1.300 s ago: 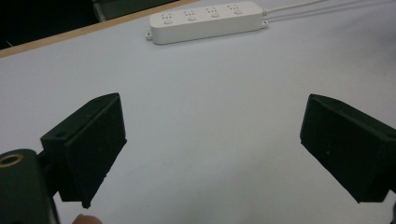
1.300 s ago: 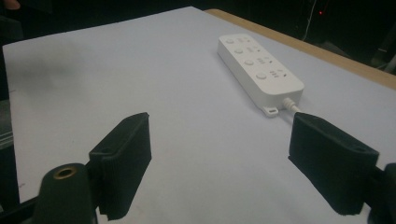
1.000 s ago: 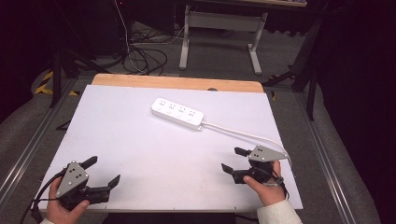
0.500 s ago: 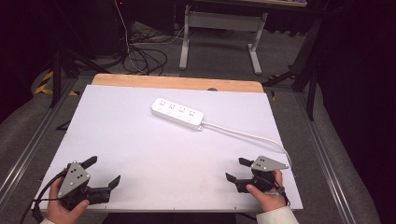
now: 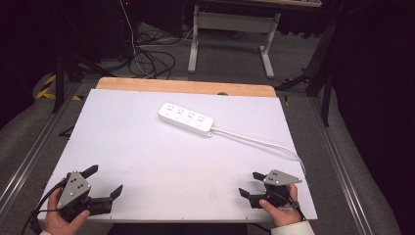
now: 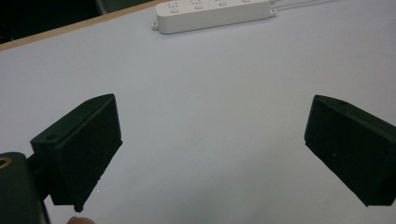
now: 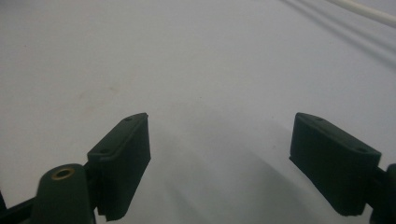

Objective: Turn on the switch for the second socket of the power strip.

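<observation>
My white table (image 5: 161,156) lies broad and bare, its wooden far edge behind a white power strip (image 5: 186,119) with no writing I can read. My left gripper (image 5: 105,181) and right gripper (image 5: 250,184) sit at the near corners, jaws spread apart and holding nothing.

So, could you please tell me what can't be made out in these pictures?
- Power strip: its socket markings are too small in the high view; the top edge of the left gripper view cuts it off.
- White cable: its far end leaves the table at the right edge, plug unseen.
- Right gripper: the hand covers its body.
</observation>
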`<control>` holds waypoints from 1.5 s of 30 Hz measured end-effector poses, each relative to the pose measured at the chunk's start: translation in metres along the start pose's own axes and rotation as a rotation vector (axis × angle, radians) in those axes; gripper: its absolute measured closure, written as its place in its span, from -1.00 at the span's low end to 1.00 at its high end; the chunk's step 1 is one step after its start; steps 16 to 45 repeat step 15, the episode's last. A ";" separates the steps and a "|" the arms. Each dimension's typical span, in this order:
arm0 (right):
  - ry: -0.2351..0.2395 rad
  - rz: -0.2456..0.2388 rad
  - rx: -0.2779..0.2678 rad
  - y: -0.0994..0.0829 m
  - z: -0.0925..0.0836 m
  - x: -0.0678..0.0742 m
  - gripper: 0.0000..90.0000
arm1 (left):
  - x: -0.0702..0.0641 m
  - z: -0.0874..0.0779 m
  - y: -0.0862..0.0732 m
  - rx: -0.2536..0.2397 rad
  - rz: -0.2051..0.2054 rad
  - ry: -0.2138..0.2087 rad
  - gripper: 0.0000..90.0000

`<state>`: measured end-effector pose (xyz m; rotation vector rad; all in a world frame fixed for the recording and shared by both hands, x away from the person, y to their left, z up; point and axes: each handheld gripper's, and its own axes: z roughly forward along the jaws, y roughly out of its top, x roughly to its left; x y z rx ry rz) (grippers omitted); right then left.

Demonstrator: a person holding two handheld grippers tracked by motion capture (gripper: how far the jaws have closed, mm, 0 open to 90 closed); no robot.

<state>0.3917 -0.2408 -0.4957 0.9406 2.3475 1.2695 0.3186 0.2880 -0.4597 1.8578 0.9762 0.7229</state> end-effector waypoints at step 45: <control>-0.047 0.023 -0.025 0.006 -0.009 -0.003 -0.53 | 0.003 0.005 -0.001 -0.006 -0.033 0.004 -0.90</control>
